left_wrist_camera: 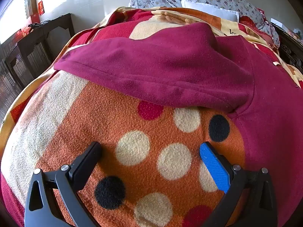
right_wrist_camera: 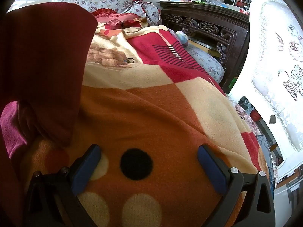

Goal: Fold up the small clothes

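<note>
While both your left gripper (left_wrist_camera: 150, 152) and right gripper (right_wrist_camera: 148, 155) hover wide and empty, the maroon garment (left_wrist_camera: 170, 71) lies unfolded on the blanket (left_wrist_camera: 106, 113). You likely need to pinch its near hem next.

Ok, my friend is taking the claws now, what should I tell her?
Left claw: open, empty, over the dotted blanket.
Right claw: open, empty, over the same blanket, just right of the top.
Maroon top: lies on the blanket ahead of the left claw, one sleeve already laid across the body.
Done: maybe that sleeve fold.
Left: the rest of the folding; no tidy stack is in view.
</note>
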